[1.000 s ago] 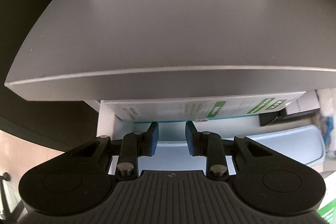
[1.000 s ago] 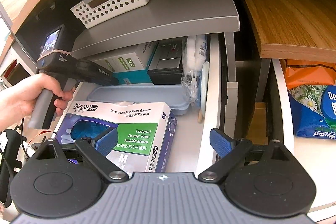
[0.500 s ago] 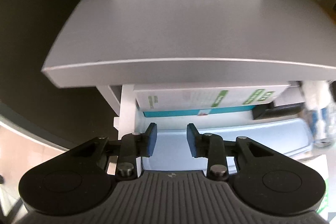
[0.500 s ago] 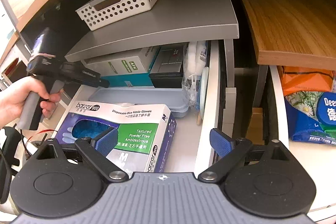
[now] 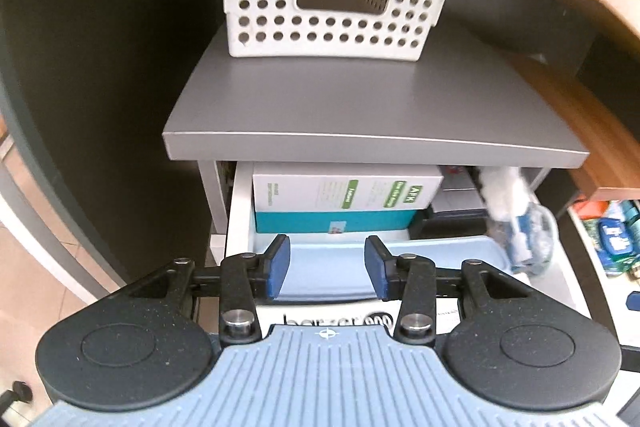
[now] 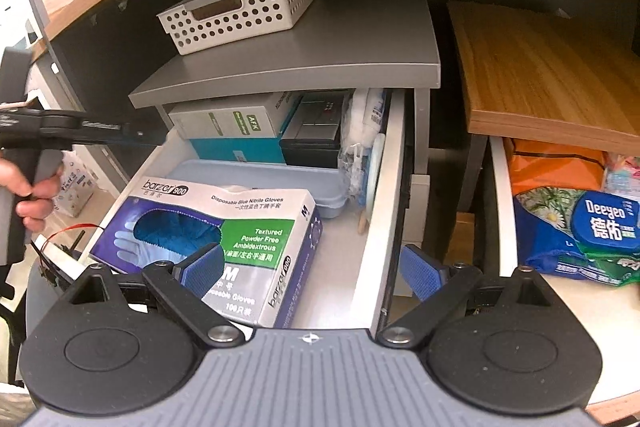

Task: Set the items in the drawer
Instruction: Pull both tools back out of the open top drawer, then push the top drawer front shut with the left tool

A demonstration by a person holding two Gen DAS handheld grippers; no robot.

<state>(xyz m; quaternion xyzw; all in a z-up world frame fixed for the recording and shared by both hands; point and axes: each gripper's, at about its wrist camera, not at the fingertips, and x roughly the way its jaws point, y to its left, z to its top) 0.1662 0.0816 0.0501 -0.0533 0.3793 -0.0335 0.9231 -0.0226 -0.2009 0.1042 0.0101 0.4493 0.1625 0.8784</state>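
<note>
The white drawer (image 6: 380,195) stands pulled out under the grey cabinet top (image 6: 320,55). A blue-and-white box of nitrile gloves (image 6: 224,227) lies at its front, partly on a pale blue tray (image 6: 256,175). Behind are a white and teal AFK box (image 6: 232,125), a black box (image 6: 316,131) and a plastic bag of cotton items (image 6: 360,131). My right gripper (image 6: 312,269) hangs open above the drawer's front, one finger over the gloves box, the other past the right wall. My left gripper (image 5: 326,267) is open and empty over the tray (image 5: 448,251), near the left wall (image 5: 238,211).
A white perforated basket (image 5: 328,23) sits on the grey top (image 5: 360,107). To the right, a wooden shelf (image 6: 540,75) overhangs a second open drawer holding an orange bag (image 6: 556,167) and a Deeyeo wipes pack (image 6: 604,223). A hand (image 6: 28,187) holds the left gripper's handle.
The left gripper has drawn back and risen from under the cabinet top, its fingers a little wider apart; the basket now shows. The right gripper has backed off slightly.
</note>
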